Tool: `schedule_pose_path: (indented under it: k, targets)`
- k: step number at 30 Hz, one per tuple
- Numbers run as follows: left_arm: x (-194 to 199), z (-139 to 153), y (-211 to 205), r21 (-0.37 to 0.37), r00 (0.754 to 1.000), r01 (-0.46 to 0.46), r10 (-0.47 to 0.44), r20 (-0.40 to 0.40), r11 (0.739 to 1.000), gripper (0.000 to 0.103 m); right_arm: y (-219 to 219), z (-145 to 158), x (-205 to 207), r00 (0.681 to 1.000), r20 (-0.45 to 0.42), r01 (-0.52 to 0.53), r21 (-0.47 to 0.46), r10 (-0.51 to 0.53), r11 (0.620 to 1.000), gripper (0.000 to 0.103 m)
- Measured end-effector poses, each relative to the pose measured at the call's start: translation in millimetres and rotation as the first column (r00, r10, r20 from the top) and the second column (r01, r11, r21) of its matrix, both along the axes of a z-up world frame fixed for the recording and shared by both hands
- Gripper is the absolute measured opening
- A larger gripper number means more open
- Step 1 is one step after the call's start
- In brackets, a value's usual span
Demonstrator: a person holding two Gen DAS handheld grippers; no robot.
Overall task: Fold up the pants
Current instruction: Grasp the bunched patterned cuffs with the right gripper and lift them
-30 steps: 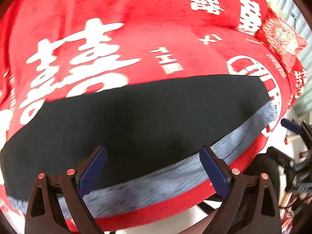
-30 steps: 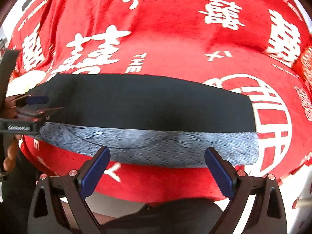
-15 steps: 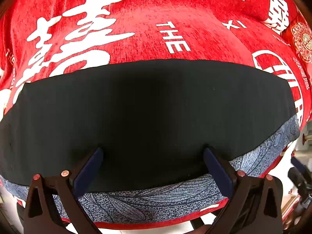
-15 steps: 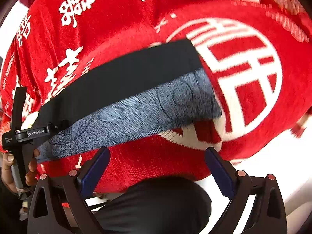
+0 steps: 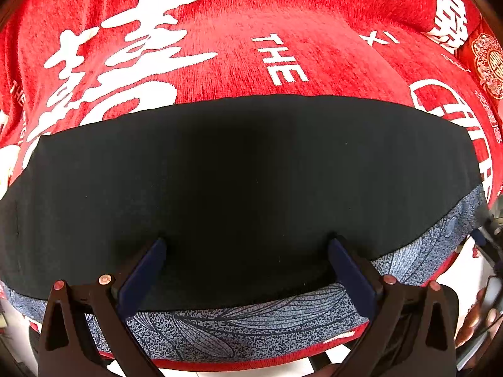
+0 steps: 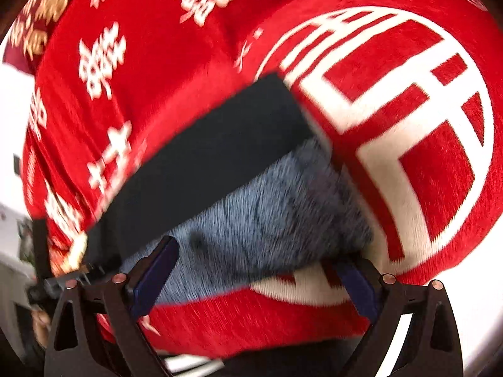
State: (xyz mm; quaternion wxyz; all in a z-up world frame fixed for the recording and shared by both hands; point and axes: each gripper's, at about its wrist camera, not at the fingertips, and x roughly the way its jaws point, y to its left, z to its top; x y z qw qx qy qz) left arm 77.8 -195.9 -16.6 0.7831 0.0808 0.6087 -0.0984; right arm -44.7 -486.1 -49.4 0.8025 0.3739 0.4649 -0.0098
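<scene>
The pants [image 5: 245, 182] lie flat as a long folded strip on a red cloth [image 5: 226, 47] with white characters. Their top side is black, and a blue-grey patterned layer [image 5: 239, 323] shows along the near edge. My left gripper [image 5: 246, 251] is open, low over the near part of the black fabric, its fingers on either side of it. My right gripper [image 6: 257, 260] is open at the right end of the pants [image 6: 251, 207], over the patterned layer [image 6: 270, 216]. The right wrist view is blurred by motion.
The red cloth [image 6: 424, 163] covers the whole work surface and hangs over its near edge. White floor [image 6: 471, 330] shows beyond the edge. The left gripper's body [image 6: 47, 279] shows at the far left of the right wrist view.
My left gripper has moved closer and lower over the black fabric. My right gripper has swung to the right end of the pants and come down close to the patterned layer.
</scene>
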Motion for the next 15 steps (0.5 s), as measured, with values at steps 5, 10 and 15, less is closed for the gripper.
schedule_pose_path:
  k: [5,10,15]
  targets:
    - [1,0,0,-0.001,1.0,-0.005,0.005,0.004,1.0,0.103,-1,2,2,1.0,0.022,-0.019,-0.027,0.02,0.999,0.078]
    - [1,1,0,0.0,1.0,0.001,-0.001,0.015,1.0,0.103,-20,-10,-3,0.998,0.036,0.055,0.049,-0.057,0.997,0.05]
    - [2,1,0,-0.004,1.0,0.004,-0.004,0.014,1.0,0.103,-16,1,4,0.997,0.063,0.036,0.024,-0.038,0.999,0.018]
